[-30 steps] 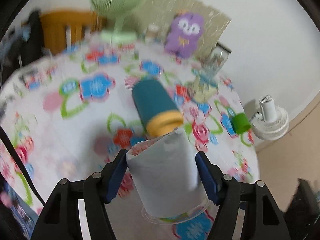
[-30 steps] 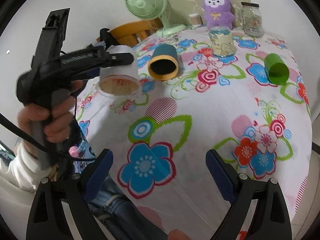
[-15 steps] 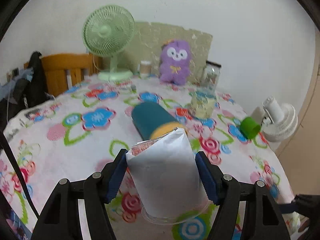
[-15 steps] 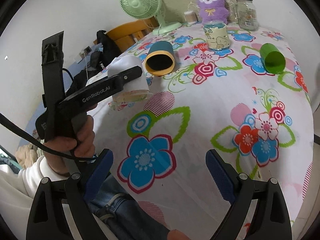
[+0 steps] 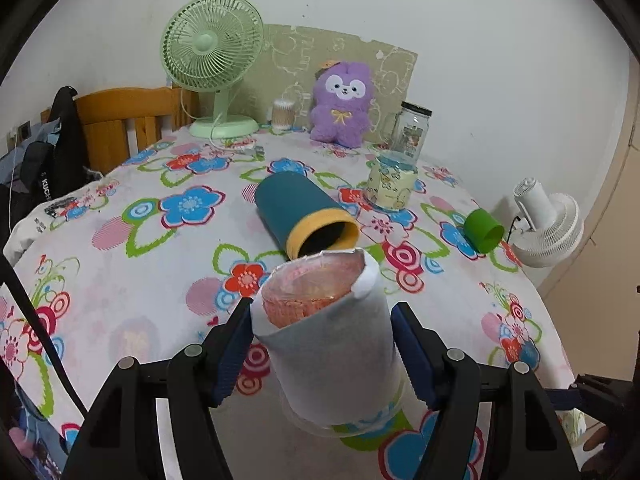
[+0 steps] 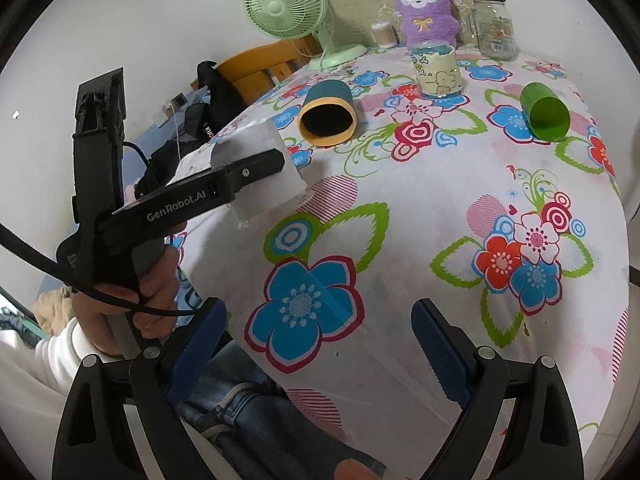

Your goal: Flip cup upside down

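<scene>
My left gripper (image 5: 322,344) is shut on a clear plastic cup wrapped in white paper (image 5: 328,356). The cup is upside down: its closed pinkish base faces up and its clear rim sits low, at or just above the flowered tablecloth (image 5: 140,280). In the right wrist view the same cup (image 6: 260,176) shows between the left gripper's black fingers (image 6: 248,170) near the table's left edge. My right gripper (image 6: 318,344) is open and empty over the table's near edge.
A teal cup with a yellow rim (image 5: 304,214) lies on its side just behind the held cup. A green cup (image 5: 482,230) lies on its side at the right. A patterned cup (image 5: 392,186), a glass jar (image 5: 412,130), a purple plush (image 5: 342,104) and a green fan (image 5: 212,56) stand at the back.
My left gripper has turned the white cup from tilted with its mouth toward the right camera to upside down, and lowered it toward the tablecloth. The right gripper has stayed open.
</scene>
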`<state>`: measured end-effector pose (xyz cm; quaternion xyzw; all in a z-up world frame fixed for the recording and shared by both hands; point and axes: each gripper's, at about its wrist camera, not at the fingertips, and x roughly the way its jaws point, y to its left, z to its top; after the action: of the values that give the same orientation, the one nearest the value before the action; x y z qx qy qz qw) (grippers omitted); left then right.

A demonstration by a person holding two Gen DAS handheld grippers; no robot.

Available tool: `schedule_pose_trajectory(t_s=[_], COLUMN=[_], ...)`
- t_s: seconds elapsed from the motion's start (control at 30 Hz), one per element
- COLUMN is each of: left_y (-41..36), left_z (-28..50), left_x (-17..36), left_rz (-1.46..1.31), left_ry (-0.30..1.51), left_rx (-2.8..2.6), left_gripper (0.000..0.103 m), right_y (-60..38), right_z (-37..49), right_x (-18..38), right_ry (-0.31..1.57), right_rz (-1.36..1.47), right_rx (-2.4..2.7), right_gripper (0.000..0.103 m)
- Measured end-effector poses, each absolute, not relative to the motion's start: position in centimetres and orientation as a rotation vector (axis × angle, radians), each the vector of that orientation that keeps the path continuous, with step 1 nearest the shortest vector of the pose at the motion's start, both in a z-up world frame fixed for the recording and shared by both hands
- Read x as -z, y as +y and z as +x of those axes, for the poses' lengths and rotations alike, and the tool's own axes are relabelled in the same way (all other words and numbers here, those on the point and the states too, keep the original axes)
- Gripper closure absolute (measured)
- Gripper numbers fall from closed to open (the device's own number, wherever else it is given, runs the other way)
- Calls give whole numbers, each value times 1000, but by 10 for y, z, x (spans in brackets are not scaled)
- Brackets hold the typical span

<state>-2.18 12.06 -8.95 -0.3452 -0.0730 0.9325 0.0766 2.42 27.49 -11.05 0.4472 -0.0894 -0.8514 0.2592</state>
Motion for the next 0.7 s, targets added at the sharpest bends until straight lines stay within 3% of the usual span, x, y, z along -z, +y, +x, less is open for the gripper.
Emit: schedule_pose_trajectory(t_s=[0.7], left_y=[119], left_z=[-15], left_x=[88], left_rz=[-1123], left_ry=[-234], left_rx=[-2768], left_gripper=[34], right_y=[280], right_z=[25], right_x=[113], right_ry=[-260], right_rz=[1205], right_rx=[2309], right_gripper=[8])
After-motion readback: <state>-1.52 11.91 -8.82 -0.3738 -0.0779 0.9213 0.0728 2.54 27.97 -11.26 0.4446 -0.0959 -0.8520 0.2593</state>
